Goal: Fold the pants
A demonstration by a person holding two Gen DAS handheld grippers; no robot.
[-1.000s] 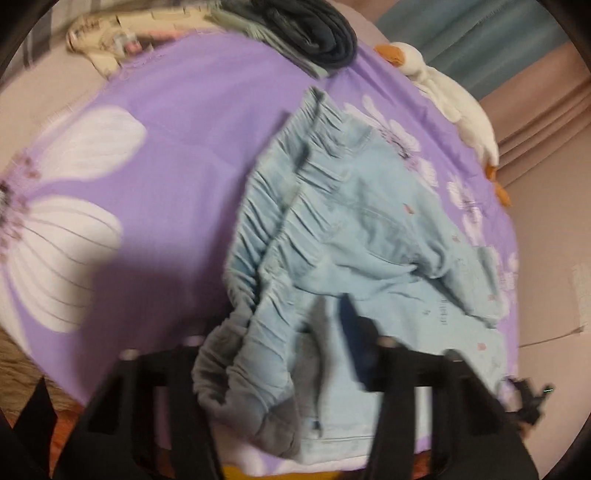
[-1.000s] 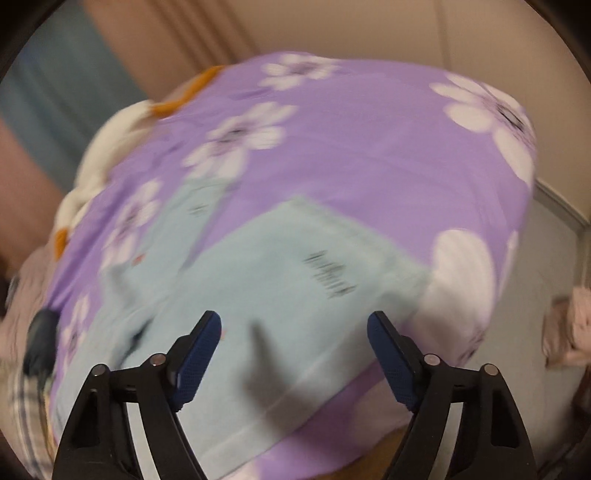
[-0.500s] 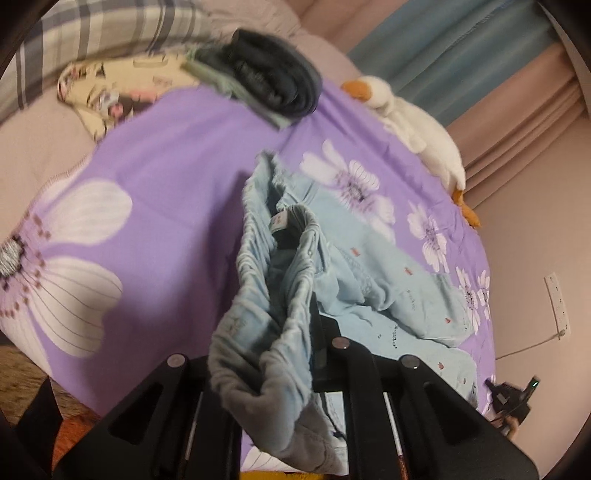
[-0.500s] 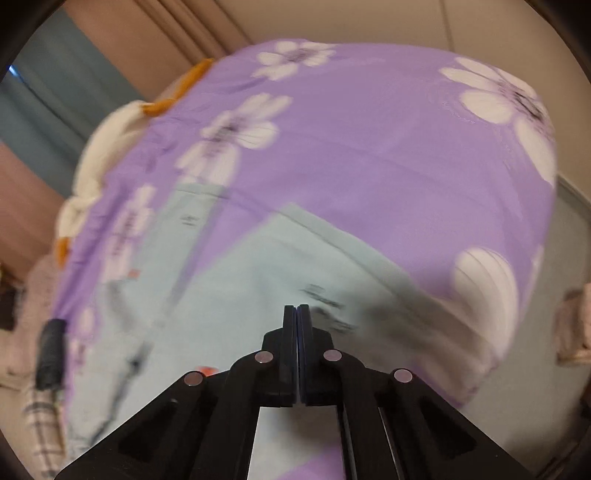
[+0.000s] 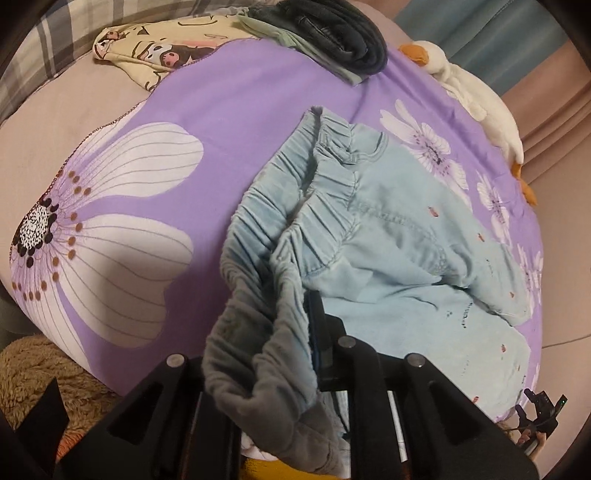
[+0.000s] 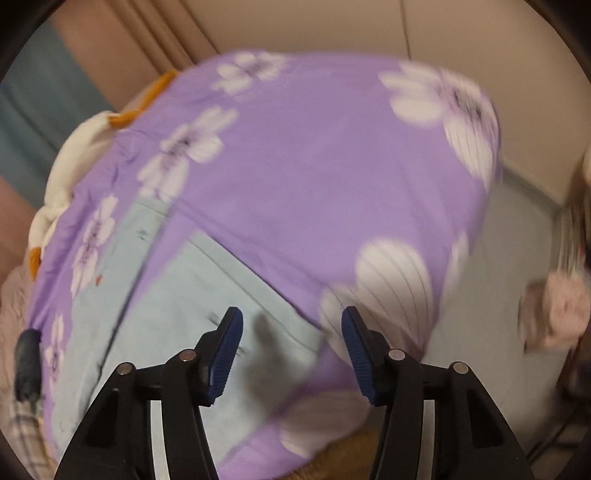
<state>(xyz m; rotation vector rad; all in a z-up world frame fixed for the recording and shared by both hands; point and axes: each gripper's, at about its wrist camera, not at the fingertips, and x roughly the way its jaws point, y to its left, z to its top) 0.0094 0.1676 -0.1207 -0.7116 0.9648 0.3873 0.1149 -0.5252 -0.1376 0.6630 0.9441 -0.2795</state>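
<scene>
Light blue denim pants lie crumpled on a purple flowered blanket. Their gathered elastic waistband faces the left wrist camera. My left gripper is shut on the near end of the waistband, which drapes over its fingers. In the right wrist view a flat pant leg lies on the blanket. My right gripper is open and empty, just above the leg's end near the blanket's edge. That view is blurred.
A dark folded garment and a cream printed cloth lie at the far end. A white plush duck lies along the right side. A brown fuzzy rug shows below the blanket's left corner. Floor lies right of the bed.
My right gripper was shut half a second ago and is now open. My left gripper closed on the waistband a second ago and still holds it, now lower toward the blanket.
</scene>
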